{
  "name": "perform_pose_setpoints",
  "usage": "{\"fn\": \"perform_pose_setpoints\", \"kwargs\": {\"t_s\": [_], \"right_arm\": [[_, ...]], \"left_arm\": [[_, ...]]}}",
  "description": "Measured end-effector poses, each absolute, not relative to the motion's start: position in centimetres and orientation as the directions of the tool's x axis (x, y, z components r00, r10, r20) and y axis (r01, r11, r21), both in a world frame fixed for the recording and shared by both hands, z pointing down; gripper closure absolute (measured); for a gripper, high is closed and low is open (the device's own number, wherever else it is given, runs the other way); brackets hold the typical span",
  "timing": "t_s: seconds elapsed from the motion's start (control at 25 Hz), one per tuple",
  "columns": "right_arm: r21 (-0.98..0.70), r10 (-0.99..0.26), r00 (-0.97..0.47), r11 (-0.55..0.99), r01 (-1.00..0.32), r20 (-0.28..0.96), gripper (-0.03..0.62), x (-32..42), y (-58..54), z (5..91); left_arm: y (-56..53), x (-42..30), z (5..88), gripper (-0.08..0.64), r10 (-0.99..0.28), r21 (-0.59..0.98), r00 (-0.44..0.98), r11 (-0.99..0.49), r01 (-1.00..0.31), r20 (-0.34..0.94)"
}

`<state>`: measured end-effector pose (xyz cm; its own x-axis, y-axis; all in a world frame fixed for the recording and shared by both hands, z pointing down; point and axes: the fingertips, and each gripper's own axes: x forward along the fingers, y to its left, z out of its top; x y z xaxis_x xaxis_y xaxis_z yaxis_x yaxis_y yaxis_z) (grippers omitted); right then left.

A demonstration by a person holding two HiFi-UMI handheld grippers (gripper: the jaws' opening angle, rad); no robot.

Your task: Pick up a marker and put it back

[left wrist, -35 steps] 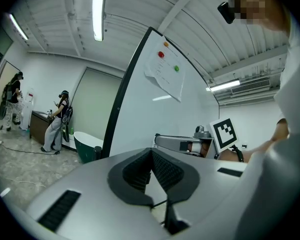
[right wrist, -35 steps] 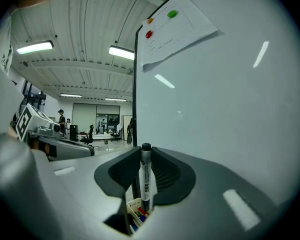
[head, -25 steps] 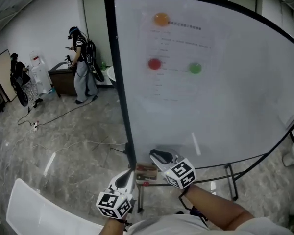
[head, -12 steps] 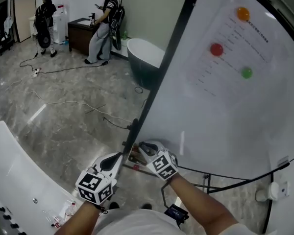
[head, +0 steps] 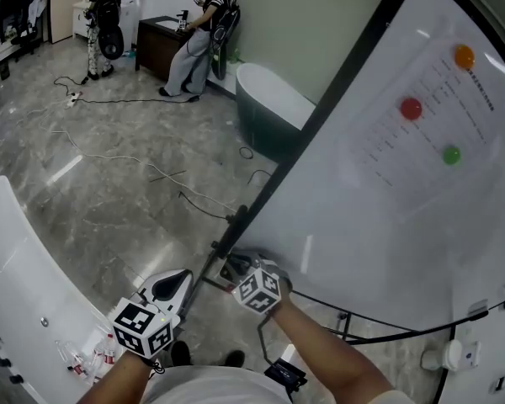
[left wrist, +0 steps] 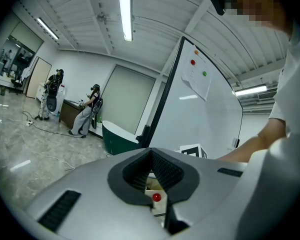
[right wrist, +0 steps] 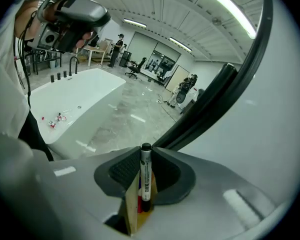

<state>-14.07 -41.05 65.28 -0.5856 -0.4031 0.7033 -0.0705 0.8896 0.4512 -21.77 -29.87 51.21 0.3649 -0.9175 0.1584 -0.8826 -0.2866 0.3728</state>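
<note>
A black marker [right wrist: 145, 176] stands upright between the jaws of my right gripper [right wrist: 146, 151], which is shut on it. Its lower end sits in a small wooden marker box [right wrist: 132, 204], together with a red and a blue marker. In the head view the right gripper [head: 238, 269] is at the box [head: 233, 269], by the lower left corner of the whiteboard [head: 387, 167]. My left gripper [head: 173, 283] hangs lower left of it, shut and empty. In the left gripper view, a red marker cap [left wrist: 156, 197] and the box show past the left gripper [left wrist: 151, 153].
The whiteboard carries a sheet of paper with a red magnet [head: 411, 108], a green one [head: 451, 153] and an orange one [head: 464, 56]. A white bathtub [head: 17, 293] stands at lower left and a dark green tub [head: 265, 108] behind the board. Cables [head: 143, 171] lie on the floor. Two people [head: 204, 23] stand at the far end.
The head view has swung left and tilted. My left gripper has drawn back down and left from the box. The right gripper has stayed at the box.
</note>
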Motion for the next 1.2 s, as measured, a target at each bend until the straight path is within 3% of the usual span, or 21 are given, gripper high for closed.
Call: {"fn": "perform_pose_setpoints", "kwargs": {"t_s": [0.72,1.04,1.2], "right_arm": [[0.423,-0.432,-0.652,0.887,-0.184,0.623,0.506,-12.5,-40.0,62.9],[0.341,-0.476,-0.744,0.875,-0.344,0.469,0.513,-11.5,-37.8,54.9],[0.278,-0.505,-0.785,0.861,-0.426,0.36,0.558,-10.0,-37.0,49.8]], "left_arm": [[-29.1,-19.2,51.0,0.558,-0.9,0.366,0.4,-0.318,-0.874,0.173],[-30.3,-15.9,48.2,0.558,-0.856,0.316,0.495,-0.433,-0.844,0.15],[-31.5,-14.1,45.8,0.558,-0.847,0.268,0.518,-0.475,-0.838,0.12]]}}
